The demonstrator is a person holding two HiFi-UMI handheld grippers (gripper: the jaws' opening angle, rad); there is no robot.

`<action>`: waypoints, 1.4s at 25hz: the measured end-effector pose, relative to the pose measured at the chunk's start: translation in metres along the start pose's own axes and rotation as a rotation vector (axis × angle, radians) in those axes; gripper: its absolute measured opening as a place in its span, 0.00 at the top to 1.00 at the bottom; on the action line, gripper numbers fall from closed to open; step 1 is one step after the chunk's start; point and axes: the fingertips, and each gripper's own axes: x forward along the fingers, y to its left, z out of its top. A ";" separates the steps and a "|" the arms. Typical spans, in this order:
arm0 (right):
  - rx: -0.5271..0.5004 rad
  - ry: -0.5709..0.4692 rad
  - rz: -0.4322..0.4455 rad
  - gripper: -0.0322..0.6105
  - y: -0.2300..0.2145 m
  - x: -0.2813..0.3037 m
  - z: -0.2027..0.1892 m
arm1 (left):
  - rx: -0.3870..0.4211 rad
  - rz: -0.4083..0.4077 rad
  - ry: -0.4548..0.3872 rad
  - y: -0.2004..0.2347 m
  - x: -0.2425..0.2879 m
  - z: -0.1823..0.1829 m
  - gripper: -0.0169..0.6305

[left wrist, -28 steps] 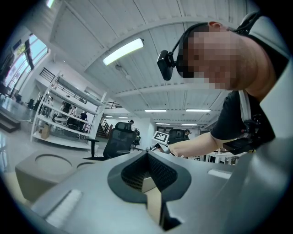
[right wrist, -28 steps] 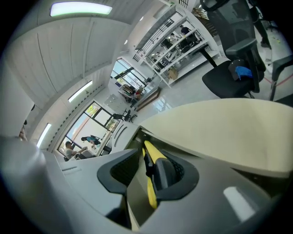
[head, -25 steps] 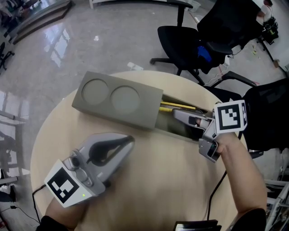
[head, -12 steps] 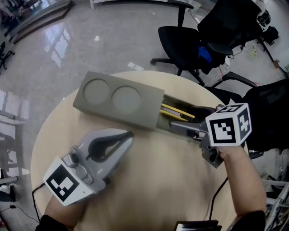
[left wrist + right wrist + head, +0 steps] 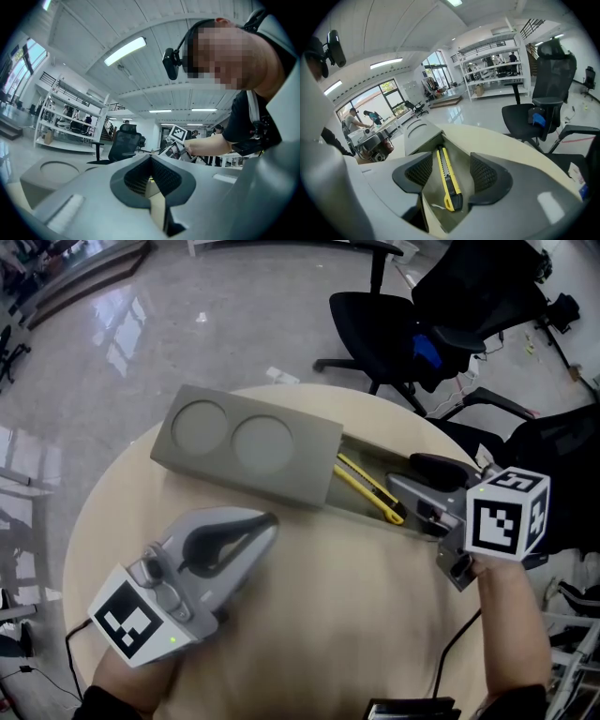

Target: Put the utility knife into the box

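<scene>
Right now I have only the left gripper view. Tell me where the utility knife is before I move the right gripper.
Observer: The yellow utility knife lies inside the uncovered end of the grey box.
Operator: Report the right gripper.
Observer: The right gripper hovers over that end. Its jaws have just been closing a little but stand apart, and the pads are clear of the knife below them.
Operator: Say which end is uncovered.
Observer: The end toward the right gripper. The lid with two round recesses covers the rest.
</scene>
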 end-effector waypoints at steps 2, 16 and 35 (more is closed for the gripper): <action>-0.011 -0.027 -0.008 0.57 -0.001 -0.003 0.001 | -0.001 0.001 0.001 0.001 0.000 0.000 0.97; -0.149 -0.246 -0.011 0.93 0.011 -0.032 0.014 | -0.032 0.021 -0.002 -0.003 -0.002 -0.001 0.97; -0.174 -0.324 -0.049 0.93 0.136 -0.193 0.004 | -0.038 0.027 -0.009 -0.117 -0.124 0.117 0.97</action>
